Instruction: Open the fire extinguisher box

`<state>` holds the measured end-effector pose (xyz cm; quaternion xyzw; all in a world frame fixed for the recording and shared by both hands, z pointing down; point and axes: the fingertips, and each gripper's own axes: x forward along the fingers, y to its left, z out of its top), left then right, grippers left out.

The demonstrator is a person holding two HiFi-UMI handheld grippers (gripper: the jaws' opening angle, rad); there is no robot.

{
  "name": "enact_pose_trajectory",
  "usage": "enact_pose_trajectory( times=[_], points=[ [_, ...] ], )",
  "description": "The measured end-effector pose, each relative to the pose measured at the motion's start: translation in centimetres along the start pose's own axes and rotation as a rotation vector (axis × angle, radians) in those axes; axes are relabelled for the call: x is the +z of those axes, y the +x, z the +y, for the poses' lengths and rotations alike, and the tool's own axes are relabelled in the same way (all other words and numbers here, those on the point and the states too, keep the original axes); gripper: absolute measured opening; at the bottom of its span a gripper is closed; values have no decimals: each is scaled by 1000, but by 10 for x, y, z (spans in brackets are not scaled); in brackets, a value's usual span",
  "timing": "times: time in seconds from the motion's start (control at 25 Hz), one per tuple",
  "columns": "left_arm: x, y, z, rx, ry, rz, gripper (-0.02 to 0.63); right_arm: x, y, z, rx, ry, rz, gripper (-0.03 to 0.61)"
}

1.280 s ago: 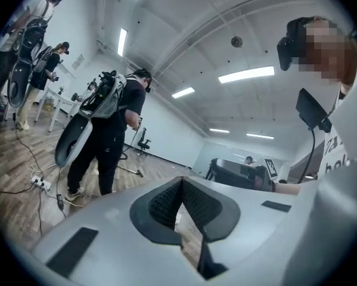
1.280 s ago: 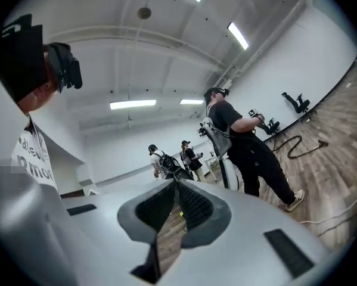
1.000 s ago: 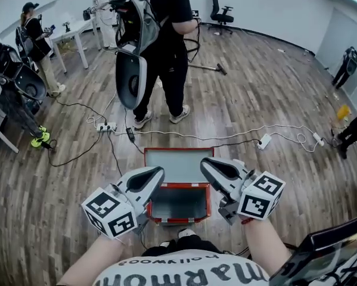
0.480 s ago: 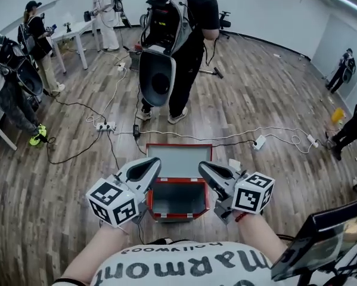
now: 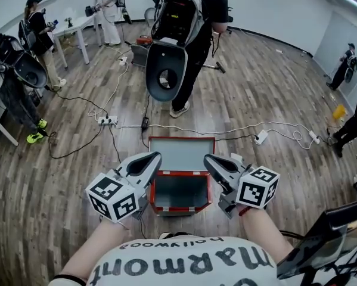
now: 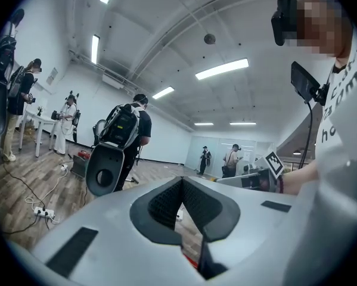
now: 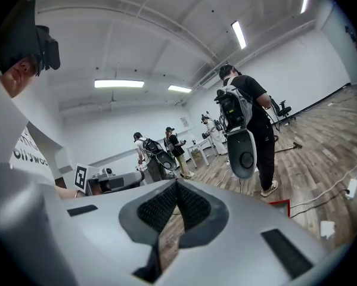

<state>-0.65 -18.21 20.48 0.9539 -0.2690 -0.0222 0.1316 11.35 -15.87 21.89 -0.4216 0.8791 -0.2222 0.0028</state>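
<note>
Fire extinguisher box (image 5: 180,174) sits on the floor (image 5: 273,94), lid (image 5: 182,154) flipped open, left gripper (image 5: 155,158) and right gripper (image 5: 208,159) either side of it, both pinched shut on nothing, right one just closed.

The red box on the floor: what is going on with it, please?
A person holds the grey left tongs and the grey right tongs over a red metal fire extinguisher box on the wooden floor. The box is already open, with its lid folded back, and it looks empty inside. Both tongs are shut and hold nothing. The right ones have just closed.
</note>
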Motion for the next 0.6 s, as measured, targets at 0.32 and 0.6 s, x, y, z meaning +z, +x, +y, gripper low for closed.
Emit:
enact_pose_trajectory(
  times=[0.32,0.6],
  points=[
    [-1,-8,4,2,6,2,6,-3,4,4,-21,-43,3,9],
    [1,-15,6,0,7,0,6,-3,2,4,-54,-49,-7,9]
  ],
)
